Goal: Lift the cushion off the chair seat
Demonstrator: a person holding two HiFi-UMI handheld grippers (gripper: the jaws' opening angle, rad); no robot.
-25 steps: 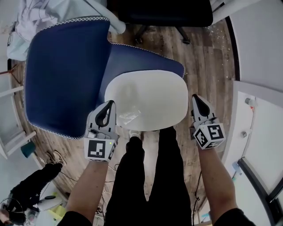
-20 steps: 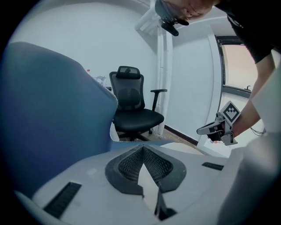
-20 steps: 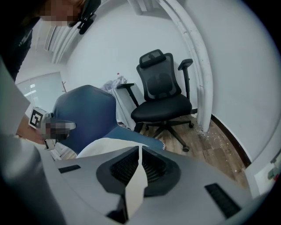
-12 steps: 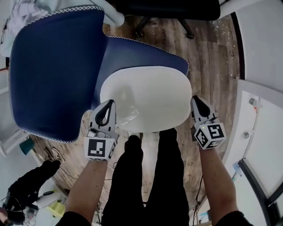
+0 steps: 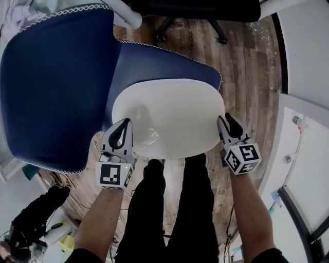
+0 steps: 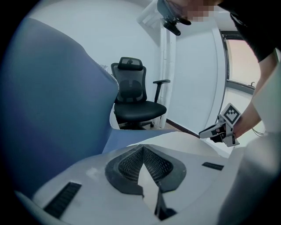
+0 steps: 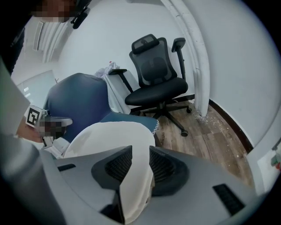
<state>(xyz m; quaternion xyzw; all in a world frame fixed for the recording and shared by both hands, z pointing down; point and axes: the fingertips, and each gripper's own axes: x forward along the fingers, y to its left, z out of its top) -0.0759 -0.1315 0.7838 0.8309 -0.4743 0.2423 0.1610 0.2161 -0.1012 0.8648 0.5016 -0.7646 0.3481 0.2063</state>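
Observation:
A white oval cushion (image 5: 169, 118) lies on the seat of a dark blue chair (image 5: 51, 87). My left gripper (image 5: 122, 128) is at the cushion's near left edge, its pads closed on a thin bit of the white edge (image 6: 145, 176) beside crinkled clear wrap. At the cushion's right edge is my right gripper (image 5: 226, 122). Its jaws are opening, and the cushion's rim (image 7: 136, 176) runs between them in the right gripper view. That gripper (image 6: 206, 132) also shows across the cushion in the left gripper view.
A black office chair (image 7: 158, 83) stands on the wood floor behind the blue chair. The person's dark-trousered legs (image 5: 175, 205) are right against the seat's front. White panels (image 5: 308, 154) rise at the right, and pale cloth (image 5: 20, 10) lies at the top left.
Both grippers have sunk toward the seat. The right one moved from beside the cushion onto its edge and its jaws parted. The left kept its hold.

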